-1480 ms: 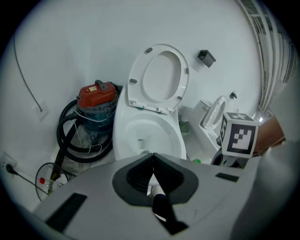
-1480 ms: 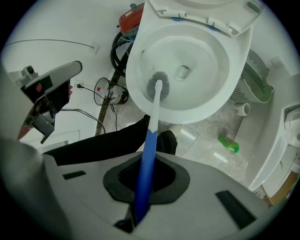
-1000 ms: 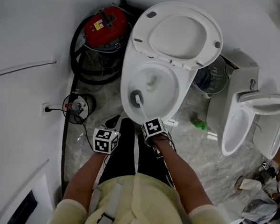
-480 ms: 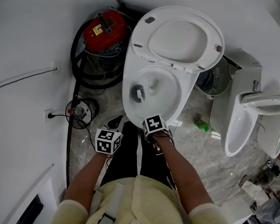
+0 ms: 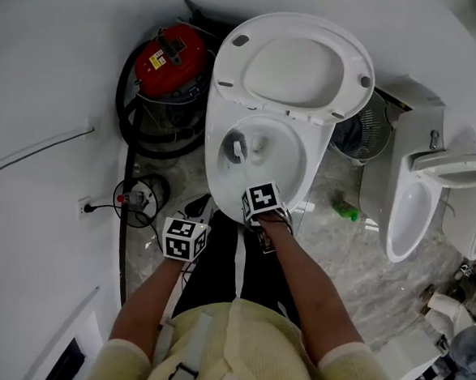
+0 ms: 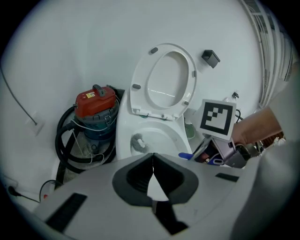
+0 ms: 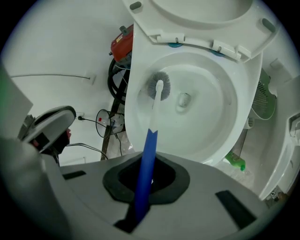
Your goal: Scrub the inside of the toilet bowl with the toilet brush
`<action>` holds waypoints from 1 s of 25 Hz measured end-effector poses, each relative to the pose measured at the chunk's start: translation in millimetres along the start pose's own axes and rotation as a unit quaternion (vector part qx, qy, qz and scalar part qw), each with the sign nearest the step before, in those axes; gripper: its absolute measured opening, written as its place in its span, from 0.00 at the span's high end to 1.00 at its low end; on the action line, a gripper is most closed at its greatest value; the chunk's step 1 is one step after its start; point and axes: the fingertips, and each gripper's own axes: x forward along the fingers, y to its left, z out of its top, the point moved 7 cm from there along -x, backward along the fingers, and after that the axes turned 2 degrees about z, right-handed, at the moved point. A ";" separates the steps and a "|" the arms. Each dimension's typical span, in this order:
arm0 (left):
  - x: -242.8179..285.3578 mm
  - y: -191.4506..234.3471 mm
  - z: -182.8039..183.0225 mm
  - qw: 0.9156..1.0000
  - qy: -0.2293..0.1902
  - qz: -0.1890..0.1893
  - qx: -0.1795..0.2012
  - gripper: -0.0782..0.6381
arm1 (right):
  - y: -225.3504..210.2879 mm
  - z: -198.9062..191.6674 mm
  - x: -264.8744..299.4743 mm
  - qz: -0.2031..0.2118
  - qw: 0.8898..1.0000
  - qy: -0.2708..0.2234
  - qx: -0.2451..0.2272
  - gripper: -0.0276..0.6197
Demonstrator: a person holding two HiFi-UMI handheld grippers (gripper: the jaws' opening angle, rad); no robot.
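The white toilet bowl stands open in front of me, its lid raised against the wall. My right gripper hovers over the bowl's near rim, shut on the toilet brush's blue handle. The grey bristle head presses against the bowl's left inner wall, left of the drain, and the brush head also shows in the head view. My left gripper is held back beside my leg, left of the bowl; its jaws are shut with nothing in them.
A red vacuum cleaner with a coiled black hose stands left of the toilet. A cable reel lies on the floor near a wall socket. A fan, a green bottle and a urinal are to the right.
The brush head has slid a little farther back along the bowl's left inner wall, and the right gripper has followed towards the rim. The left gripper has hardly moved.
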 end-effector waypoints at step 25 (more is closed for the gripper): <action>26.5 -53.7 48.3 0.999 -0.009 -0.020 0.039 0.87 | -77.6 -9.9 -54.1 0.036 0.992 -0.073 0.101 0.93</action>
